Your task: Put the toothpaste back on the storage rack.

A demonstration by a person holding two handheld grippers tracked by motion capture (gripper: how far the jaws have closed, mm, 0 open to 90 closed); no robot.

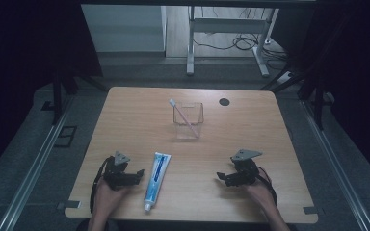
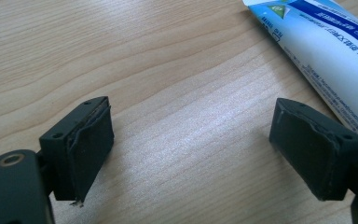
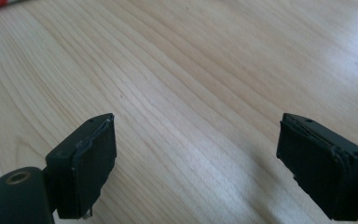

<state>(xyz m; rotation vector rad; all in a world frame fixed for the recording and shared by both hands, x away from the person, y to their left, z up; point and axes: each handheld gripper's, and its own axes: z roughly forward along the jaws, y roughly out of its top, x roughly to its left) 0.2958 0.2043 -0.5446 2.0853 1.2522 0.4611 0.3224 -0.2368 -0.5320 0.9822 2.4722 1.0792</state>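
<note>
Your left tongs [image 1: 140,173] sit released just beside the toothpaste tube [image 1: 156,179]; your right tongs [image 1: 218,177] are released over bare counter [image 1: 250,130].

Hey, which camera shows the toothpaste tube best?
The high view: the whole toothpaste tube lies on the table beside the left claw. The left gripper view catches part of it, cut off at the edge.

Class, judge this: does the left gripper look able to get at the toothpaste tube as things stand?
Probably yes: the left gripper, jaws open, sits beside the toothpaste tube, with bare table between them.
</note>
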